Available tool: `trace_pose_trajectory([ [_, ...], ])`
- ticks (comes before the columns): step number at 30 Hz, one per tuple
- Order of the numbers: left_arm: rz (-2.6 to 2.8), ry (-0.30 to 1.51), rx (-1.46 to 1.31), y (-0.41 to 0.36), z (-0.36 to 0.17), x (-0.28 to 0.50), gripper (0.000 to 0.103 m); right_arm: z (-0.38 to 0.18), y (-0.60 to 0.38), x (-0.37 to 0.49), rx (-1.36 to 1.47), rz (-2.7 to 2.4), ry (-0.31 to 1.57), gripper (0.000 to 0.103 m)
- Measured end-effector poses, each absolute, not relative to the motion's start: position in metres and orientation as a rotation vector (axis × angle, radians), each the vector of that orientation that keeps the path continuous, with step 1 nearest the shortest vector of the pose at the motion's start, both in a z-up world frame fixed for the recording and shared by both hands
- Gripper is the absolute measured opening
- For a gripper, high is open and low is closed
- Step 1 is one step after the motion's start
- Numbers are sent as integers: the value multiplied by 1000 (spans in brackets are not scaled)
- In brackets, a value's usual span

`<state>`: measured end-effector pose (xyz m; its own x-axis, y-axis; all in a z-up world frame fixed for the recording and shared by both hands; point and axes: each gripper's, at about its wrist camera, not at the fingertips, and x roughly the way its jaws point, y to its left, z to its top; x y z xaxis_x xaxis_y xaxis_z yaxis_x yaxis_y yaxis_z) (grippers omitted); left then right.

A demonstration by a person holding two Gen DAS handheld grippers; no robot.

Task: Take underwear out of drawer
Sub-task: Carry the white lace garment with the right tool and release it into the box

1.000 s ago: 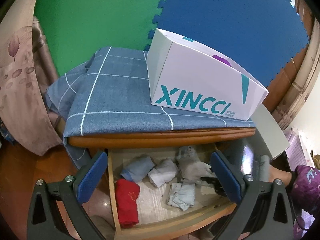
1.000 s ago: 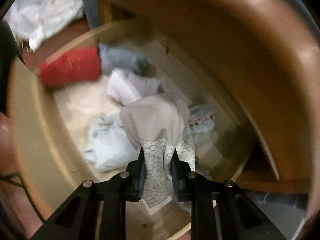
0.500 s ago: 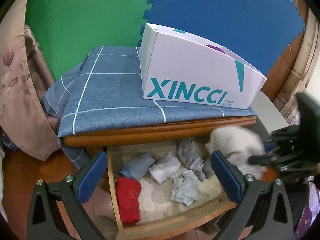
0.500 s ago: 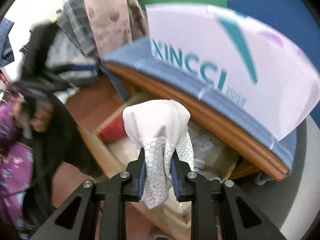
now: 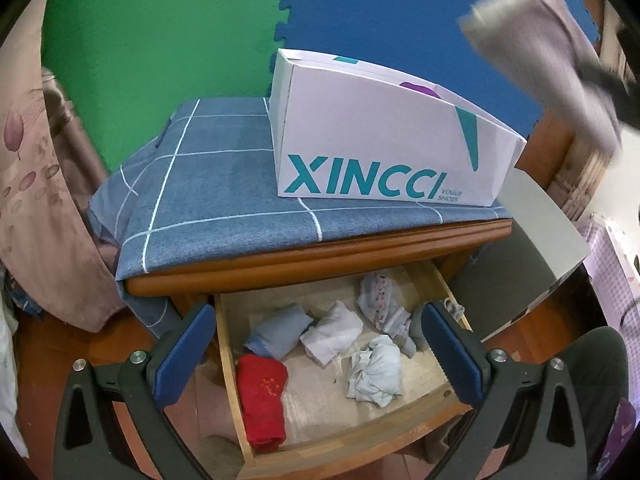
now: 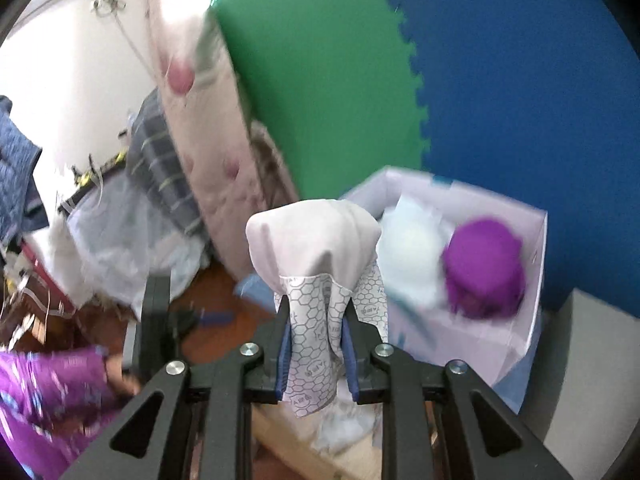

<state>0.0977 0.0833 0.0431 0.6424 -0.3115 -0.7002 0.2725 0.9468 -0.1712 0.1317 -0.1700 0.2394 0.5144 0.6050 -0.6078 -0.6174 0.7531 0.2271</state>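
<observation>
In the left wrist view, the underwear (image 5: 536, 56) showed only as a blurred pale grey-beige bundle high at the far right, well above the open drawer (image 5: 236, 380) and in front of the blue foam wall mat. The left gripper (image 5: 316, 356) hung over the near end of that drawer with its blue pads spread wide and nothing between them. The wooden drawer held five loose pieces of clothing: a red folded one (image 5: 262, 396) at the near left, a grey-blue roll (image 5: 278, 332) beyond it, a white bundle (image 5: 332, 332) in the middle, a crumpled pale blue one (image 5: 376, 376) to the near right, and a patterned pale piece (image 5: 380, 300) at the far right (a further grey scrap beside the right pad was too hidden to count). On the checked blue cloth (image 5: 224, 196) covering the cabinet top stood one white shoe box (image 5: 384, 148). In the right wrist view, the right gripper (image 6: 316, 356) was closed narrowly on the underwear (image 6: 312, 240), whose plain off-white body draped in a rounded hump over the fingertips while a honeycomb-printed part hung down between the pads. Just beyond it to the right, the open shoe box (image 6: 532, 320) contained two things, a pale blue-white bundle (image 6: 412, 256) and a purple item (image 6: 484, 268), both blurred.
</observation>
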Motion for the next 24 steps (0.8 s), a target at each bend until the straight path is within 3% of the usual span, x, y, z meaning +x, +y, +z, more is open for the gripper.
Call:
trace_pose_trajectory([
  [6, -336, 807, -34, 80, 43, 97, 102, 249, -147, 196, -15, 642, 743, 22],
  [15, -320, 825, 42, 71, 38, 98, 102, 168, -91, 276, -48, 497, 951, 22],
  [24, -307, 866, 67, 72, 32, 101, 102, 134, -51, 298, -133, 466, 1052, 22],
])
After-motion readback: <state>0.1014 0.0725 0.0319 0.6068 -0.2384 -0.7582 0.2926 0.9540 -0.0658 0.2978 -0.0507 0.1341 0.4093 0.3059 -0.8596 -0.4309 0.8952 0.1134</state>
